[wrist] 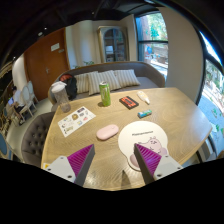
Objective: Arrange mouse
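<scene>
With my gripper point(113, 160) hanging above the desk point(180, 115), jaws wide and empty, the pink mouse point(107, 131) lies just ahead of them, left of the round white pad point(135, 148), so I'd descend straight and straddle its sides evenly.

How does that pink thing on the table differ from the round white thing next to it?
The pink mouse is small, oval and domed; the white round mat is larger, flat and circular. The mouse lies on bare wood, ahead of the open gripper; the mat lies partly under the right finger. Both rest on the wooden table, apart from each other.
</scene>
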Motion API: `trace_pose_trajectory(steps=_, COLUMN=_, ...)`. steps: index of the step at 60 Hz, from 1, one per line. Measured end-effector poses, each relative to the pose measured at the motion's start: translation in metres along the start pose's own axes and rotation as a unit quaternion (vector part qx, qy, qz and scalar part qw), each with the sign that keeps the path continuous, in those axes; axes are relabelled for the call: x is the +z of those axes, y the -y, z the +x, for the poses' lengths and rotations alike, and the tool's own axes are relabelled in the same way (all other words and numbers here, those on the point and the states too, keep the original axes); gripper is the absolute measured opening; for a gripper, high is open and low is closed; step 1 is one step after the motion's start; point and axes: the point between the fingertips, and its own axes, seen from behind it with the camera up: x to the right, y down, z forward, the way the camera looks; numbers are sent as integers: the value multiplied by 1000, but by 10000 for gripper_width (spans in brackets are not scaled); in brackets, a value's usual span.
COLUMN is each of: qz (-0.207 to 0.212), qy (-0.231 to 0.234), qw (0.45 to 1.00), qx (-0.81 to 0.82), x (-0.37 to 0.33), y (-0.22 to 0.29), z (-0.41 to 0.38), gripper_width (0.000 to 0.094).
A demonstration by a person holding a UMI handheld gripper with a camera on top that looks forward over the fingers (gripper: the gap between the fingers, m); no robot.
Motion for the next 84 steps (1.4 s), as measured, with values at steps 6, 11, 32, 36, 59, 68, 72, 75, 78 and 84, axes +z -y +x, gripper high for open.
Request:
trace_pose_trajectory(steps=6, qz=-9, qy=28, qw=999, qx=-19, x=45, y=-14, z=-19, gripper_width=830)
trace_pose_trajectory(steps=11, qz=-21, qy=54, qw=998, qx=-33, x=82, y=-26, z=-33, gripper_width=832)
trace_pose_trajectory(steps=32, qz=-29, qy=101, qw=992, qx=-70, x=182, y=-29, z=-52, gripper_width=819)
trace_pose_trajectory(steps=36, qz=-25, qy=103, qw=992, qx=-71, x=195, y=-18, z=-54, gripper_width=814)
trace_pose_trajectory(steps=59, qz=-1, qy=84, qw=991, qx=-105, x=242, y=16, z=-63, gripper_width=549)
trace_pose_trajectory(steps=68, qz=-26, qy=85, qw=992, qx=-94, x=242, y=13, z=-62, gripper_width=426)
trace_pose_trajectory(steps=72, qz=-34, qy=96, qw=990, qx=-103, x=239, y=12, z=-64, gripper_width=395)
trace_pose_trajectory(steps=75, qz=-45, qy=111, qw=989, qx=-89, x=233, y=11, z=-67, gripper_width=394)
trace_pose_trajectory(steps=78, qz=-42, qy=127, qw=988, qx=-78, x=218, y=21, z=-70, gripper_width=395)
trace_pose_trajectory(steps=84, qz=19, qy=134, qw=987, qx=-88, x=174, y=73, z=-57, gripper_width=397)
